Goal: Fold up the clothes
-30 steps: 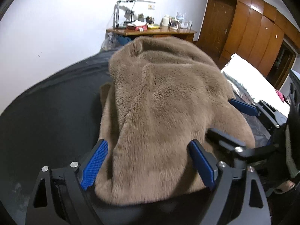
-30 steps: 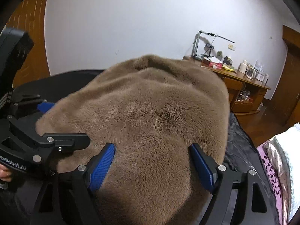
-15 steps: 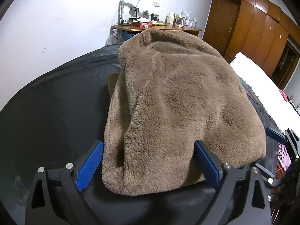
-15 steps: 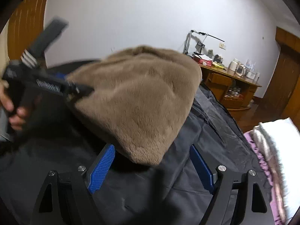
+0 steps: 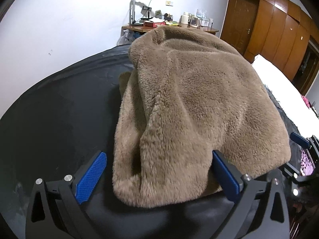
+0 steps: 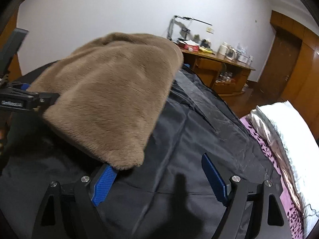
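Note:
A brown fleece garment [image 5: 199, 103] lies folded in a thick heap on the black cloth [image 5: 59, 109]. My left gripper [image 5: 157, 155] straddles its near edge. The jaws are opening wide: the left pad stands clear of the fleece and the right pad sits beside it without squeezing. In the right wrist view the brown fleece garment [image 6: 111, 99] lies to the left. Only its near corner hangs over the left finger of my open right gripper [image 6: 156, 162], with bare black cloth [image 6: 199, 139] between the jaws. A finger of the left gripper [image 6: 45, 97] shows at the garment's left side.
A wooden desk [image 5: 169, 26] with a lamp, kettle and clutter stands against the white back wall. Wooden wardrobe doors [image 5: 279, 29] fill the right. White bedding [image 6: 289, 129] and a purple patterned sheet [image 6: 279, 179] lie beside the black cloth on the right.
My right gripper has slid off the garment to the right; the fleece that filled its jaws now only touches its left finger. The left jaws have spread wider around the near edge.

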### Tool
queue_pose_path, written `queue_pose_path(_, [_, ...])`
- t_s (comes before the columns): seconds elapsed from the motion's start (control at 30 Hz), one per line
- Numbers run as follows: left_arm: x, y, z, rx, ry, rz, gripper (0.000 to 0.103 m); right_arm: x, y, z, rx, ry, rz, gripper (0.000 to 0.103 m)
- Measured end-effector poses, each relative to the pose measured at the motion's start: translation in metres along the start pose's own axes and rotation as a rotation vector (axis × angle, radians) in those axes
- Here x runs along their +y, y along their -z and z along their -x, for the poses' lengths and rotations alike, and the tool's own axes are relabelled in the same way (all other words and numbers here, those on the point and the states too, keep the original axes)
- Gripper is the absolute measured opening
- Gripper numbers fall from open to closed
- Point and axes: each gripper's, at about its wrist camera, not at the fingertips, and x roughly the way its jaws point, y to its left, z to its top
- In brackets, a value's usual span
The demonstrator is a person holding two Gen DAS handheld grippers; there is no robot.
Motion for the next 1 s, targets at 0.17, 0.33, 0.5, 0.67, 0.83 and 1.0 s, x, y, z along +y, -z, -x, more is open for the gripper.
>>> queue_pose_path(0.17, [-0.001, 0.009, 0.019, 0.002, -0.01, 0.008, 0.103, 0.013, -0.006, 0.028, -0.079, -0.051, 0.036, 0.085])
queue_pose_path(0.33, [-0.008, 0.022, 0.035, 0.011, -0.008, 0.01, 0.103, 0.028, -0.008, 0.034, -0.092, -0.073, 0.045, 0.085])
queue_pose_path(0.5, [-0.011, 0.031, 0.06, -0.03, -0.009, 0.0, 0.103, 0.043, -0.003, 0.034, -0.075, -0.085, 0.033, 0.085])
queue_pose_path(0.67, [-0.017, 0.031, 0.079, -0.069, -0.029, -0.027, 0.103, 0.055, 0.002, 0.042, -0.086, -0.108, -0.001, 0.085])
queue_pose_path(0.83, [-0.022, 0.03, 0.092, -0.091, -0.023, -0.045, 0.103, 0.07, 0.003, 0.053, -0.123, -0.095, 0.019, 0.085])
queue_pose_path(1.0, [-0.028, 0.028, 0.103, -0.117, -0.016, -0.055, 0.103, 0.078, 0.004, 0.063, -0.16, -0.069, 0.041, 0.085])
